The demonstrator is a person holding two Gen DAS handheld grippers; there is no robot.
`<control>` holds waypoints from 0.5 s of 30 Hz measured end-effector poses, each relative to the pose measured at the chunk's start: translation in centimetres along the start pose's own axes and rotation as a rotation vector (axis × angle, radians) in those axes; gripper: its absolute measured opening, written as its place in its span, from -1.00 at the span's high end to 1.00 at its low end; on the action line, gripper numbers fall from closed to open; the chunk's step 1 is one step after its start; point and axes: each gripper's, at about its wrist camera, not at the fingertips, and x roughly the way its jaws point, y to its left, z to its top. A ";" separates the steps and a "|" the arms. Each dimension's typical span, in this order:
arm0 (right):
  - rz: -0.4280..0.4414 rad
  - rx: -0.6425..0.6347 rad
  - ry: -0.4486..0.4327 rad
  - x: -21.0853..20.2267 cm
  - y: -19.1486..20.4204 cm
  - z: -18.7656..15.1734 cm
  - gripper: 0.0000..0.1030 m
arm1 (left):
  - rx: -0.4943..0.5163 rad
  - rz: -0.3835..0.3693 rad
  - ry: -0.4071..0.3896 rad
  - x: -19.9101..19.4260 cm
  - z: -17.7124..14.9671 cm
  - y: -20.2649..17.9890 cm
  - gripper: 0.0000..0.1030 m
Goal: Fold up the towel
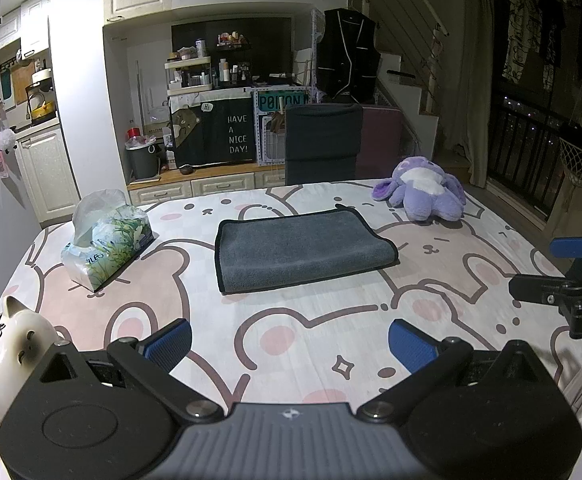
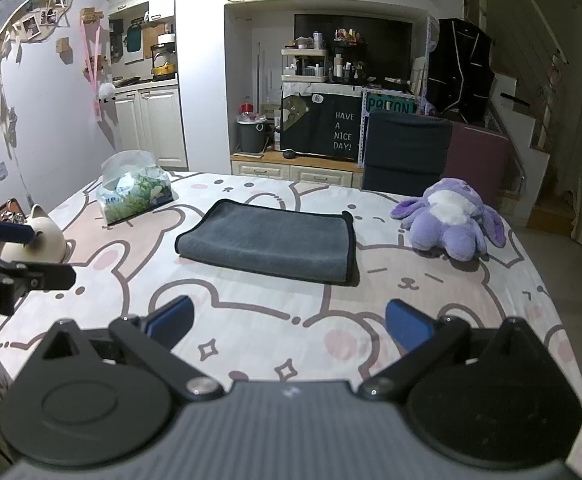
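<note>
- the left gripper point(image 1: 290, 344) is hovering with its jaws spread wide and nothing between them; the blue pads point(image 1: 171, 342) are sitting well short of the cloth.
- the right gripper point(image 2: 289, 326) is hanging the same way, jaws apart and empty, likewise clear of the work.
- the towel point(image 1: 301, 250) is lying ahead of both sets of jaws, beyond their tips, flat on the bench point(image 1: 291, 332) with its cartoon-print cover; it is already showing a doubled shape, one rolled fold edge along a short side and dark piping on the others, so the folding is looking at least partly done.
- both tools are sitting back from the cloth, probably because nothing is being pulled just now; whether another fold is planned i cannot tell.
- the tissue pack point(image 1: 107, 238) is resting ahead and to the left of the jaws, the purple plush toy point(image 1: 425, 188) ahead and to the right, both well apart from the towel, leaving room around it.
- a cat figurine point(image 1: 13, 344) is standing just left of the left jaws.
</note>
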 end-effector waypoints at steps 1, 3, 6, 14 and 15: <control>0.001 0.000 0.000 0.0 0.0 0.0 -0.99 | 0.000 0.001 0.000 0.0 0.0 0.0 -1.00; 0.000 -0.002 0.000 0.0 0.0 0.0 -0.99 | -0.001 -0.001 -0.001 0.0 0.0 0.0 -1.00; 0.000 -0.003 0.001 0.1 0.0 0.0 -0.99 | 0.001 -0.001 0.000 0.0 0.0 0.0 -1.00; 0.001 -0.005 0.002 0.1 0.0 -0.1 -0.99 | 0.000 0.000 0.000 0.0 0.0 0.0 -1.00; 0.001 -0.005 0.002 0.1 0.0 -0.1 -0.99 | 0.000 0.000 0.000 0.0 0.0 -0.1 -1.00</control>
